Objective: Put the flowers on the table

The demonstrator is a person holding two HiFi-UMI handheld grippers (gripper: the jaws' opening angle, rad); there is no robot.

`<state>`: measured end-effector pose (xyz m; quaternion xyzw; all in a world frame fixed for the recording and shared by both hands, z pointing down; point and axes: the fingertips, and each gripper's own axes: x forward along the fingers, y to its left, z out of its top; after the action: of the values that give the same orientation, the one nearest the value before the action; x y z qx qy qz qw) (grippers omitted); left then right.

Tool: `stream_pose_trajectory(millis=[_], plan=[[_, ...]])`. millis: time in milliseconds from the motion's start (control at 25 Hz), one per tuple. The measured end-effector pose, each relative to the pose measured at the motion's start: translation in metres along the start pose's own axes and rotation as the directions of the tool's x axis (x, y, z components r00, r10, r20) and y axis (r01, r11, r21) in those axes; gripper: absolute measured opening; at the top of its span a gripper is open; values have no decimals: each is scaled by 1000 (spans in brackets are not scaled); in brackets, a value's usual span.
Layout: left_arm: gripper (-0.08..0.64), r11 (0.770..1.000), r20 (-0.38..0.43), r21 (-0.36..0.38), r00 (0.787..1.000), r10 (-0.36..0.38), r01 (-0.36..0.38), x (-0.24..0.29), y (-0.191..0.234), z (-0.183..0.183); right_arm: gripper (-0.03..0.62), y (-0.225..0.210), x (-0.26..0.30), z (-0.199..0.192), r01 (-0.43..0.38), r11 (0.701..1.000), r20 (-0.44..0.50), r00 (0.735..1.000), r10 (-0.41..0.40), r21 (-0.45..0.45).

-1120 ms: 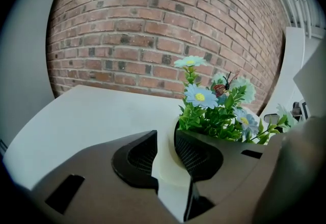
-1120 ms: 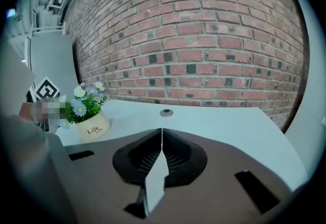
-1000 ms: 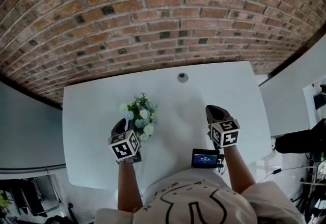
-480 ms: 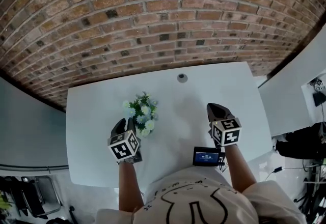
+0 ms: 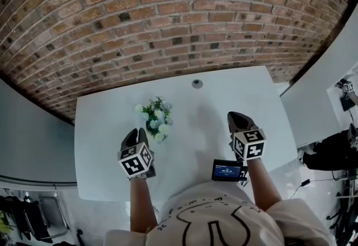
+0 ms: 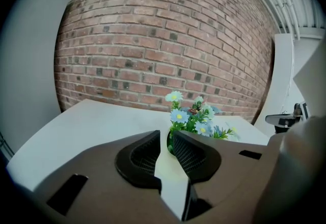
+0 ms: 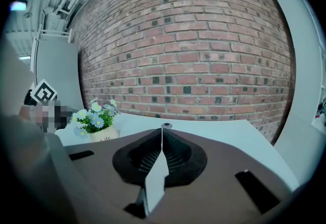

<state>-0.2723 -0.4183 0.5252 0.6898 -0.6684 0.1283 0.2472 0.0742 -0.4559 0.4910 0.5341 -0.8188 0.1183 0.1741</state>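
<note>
Flowers (image 5: 154, 122) upright on the white surface (image 5: 224, 99) in the head view, at 1 o'clock just beyond the left gripper (image 5: 137, 132); right gripper (image 5: 239, 119) well apart at 3 o'clock. Left gripper view — fingers (image 6: 191, 154) apart but closing, nothing between them, flowers (image 6: 196, 118) at 12 o'clock just past the tips. Right gripper view — fingers (image 7: 175, 151) pressed together on nothing; flowers (image 7: 94, 116) in a pale pot (image 7: 103, 134) at 10 o'clock, standing on the surface.
</note>
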Motion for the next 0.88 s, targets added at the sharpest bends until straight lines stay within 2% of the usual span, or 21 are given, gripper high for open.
stream_pose_trajectory(millis=[200, 480, 880], plan=[[52, 1000, 51, 18, 999, -9, 8, -19, -3, 5, 17, 5, -21, 1, 15, 1000, 39, 999, -15, -9], [14, 993, 181, 114, 983, -28, 8, -46, -15, 21, 17, 11, -45, 0, 32, 999, 88, 996, -32, 0], [12, 968, 356, 237, 920, -163, 80, -83, -40, 40, 17, 25, -78, 13, 28, 998, 204, 979, -17, -50]])
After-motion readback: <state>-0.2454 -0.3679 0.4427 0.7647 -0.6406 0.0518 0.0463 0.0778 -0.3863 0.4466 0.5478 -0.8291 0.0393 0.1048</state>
